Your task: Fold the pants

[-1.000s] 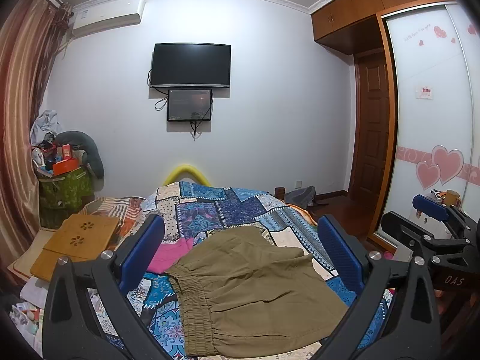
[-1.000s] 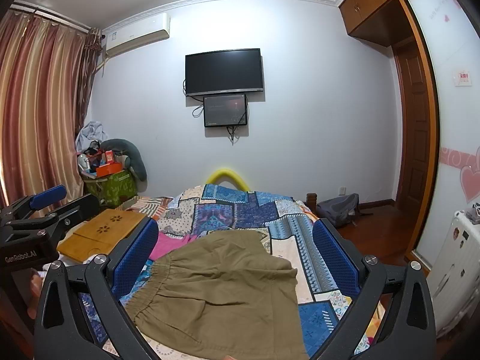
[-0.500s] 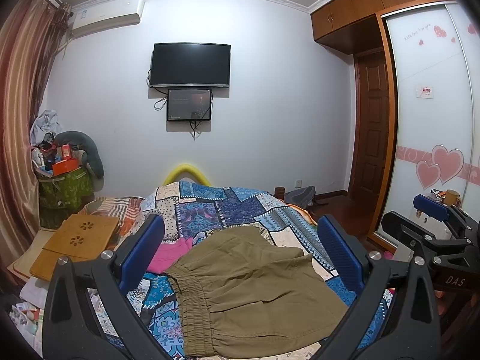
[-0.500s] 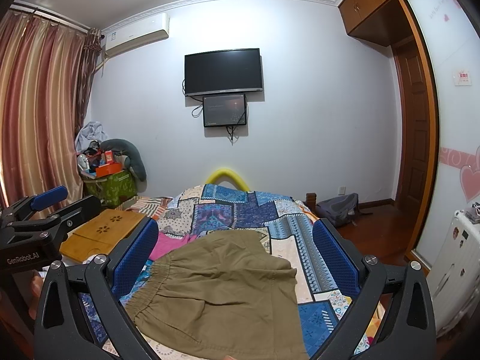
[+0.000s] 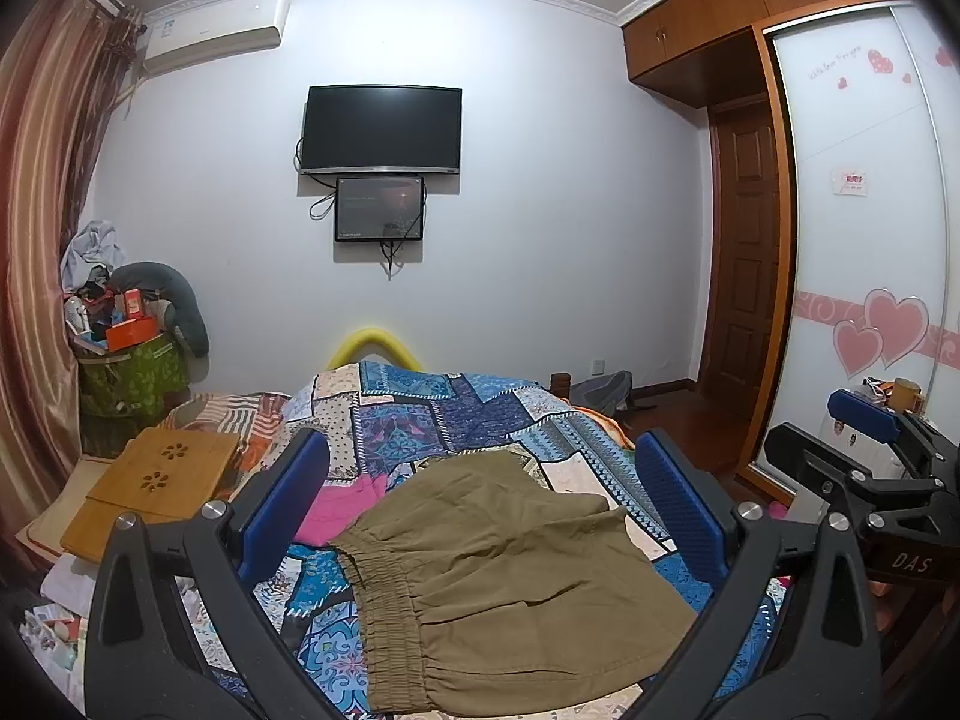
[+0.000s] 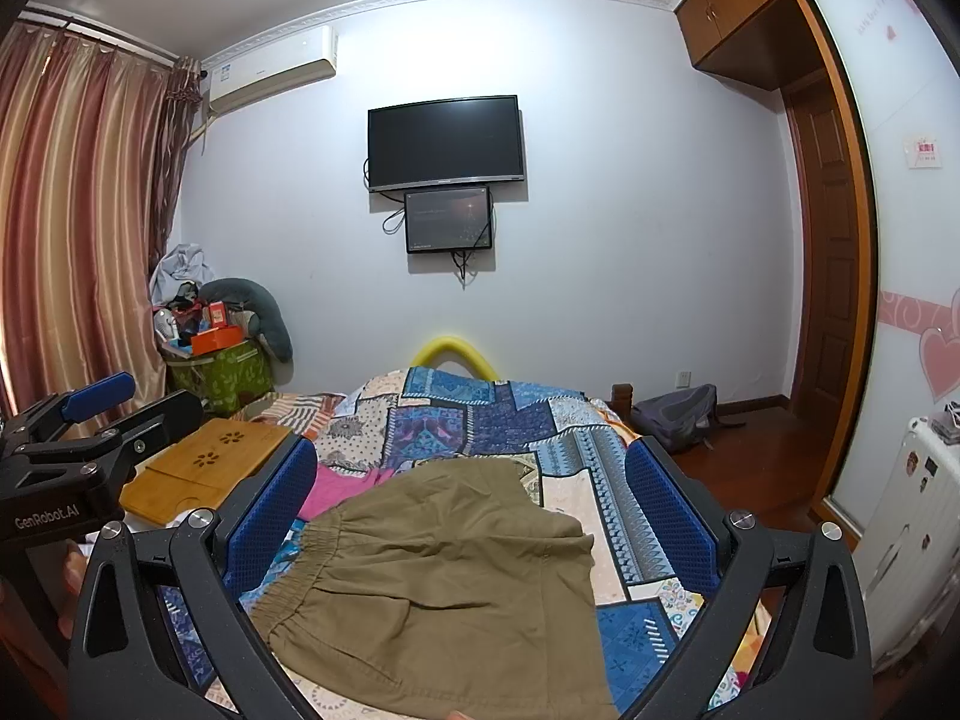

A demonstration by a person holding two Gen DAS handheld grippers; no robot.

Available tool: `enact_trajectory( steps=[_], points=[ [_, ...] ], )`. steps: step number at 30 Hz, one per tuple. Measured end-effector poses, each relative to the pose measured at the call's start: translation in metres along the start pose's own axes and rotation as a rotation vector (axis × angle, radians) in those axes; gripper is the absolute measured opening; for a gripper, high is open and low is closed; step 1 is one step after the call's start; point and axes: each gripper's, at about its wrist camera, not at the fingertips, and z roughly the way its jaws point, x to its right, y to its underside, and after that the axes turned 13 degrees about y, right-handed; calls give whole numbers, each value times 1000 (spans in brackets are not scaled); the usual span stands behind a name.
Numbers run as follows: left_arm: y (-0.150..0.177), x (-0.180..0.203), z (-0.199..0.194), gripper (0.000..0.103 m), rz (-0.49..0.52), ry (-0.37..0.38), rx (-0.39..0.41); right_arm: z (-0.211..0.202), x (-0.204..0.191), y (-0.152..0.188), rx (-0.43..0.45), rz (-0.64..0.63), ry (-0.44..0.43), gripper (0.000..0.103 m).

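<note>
Olive-brown pants (image 5: 510, 576) lie folded on the patchwork bedspread (image 5: 444, 414), elastic waistband toward the left. They also show in the right wrist view (image 6: 456, 588). My left gripper (image 5: 480, 510) is open and empty, held above the pants with its blue pads (image 5: 282, 504) wide apart. My right gripper (image 6: 468, 516) is open and empty too, hovering above the pants. Each gripper shows at the edge of the other's view: the right one (image 5: 870, 468) and the left one (image 6: 78, 438).
A pink garment (image 5: 342, 504) lies under the pants' left edge. A wooden lap tray (image 5: 150, 492) sits at the bed's left. A green basket (image 5: 132, 378) of clutter stands by the curtain. A wardrobe (image 5: 864, 240) and door are on the right.
</note>
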Motion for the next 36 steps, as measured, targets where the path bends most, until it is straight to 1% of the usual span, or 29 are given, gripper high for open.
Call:
enact_trajectory(
  steps=[26, 33, 36],
  points=[
    [1, 2, 1, 103, 7, -1, 4, 1, 0, 1, -2, -2, -2, 102],
    [3, -4, 16, 103, 2, -8, -23, 10, 0, 3, -20, -2, 2, 102],
    [7, -13, 32, 103, -8, -21, -57, 22, 2, 6, -39, -6, 10, 102]
  ],
)
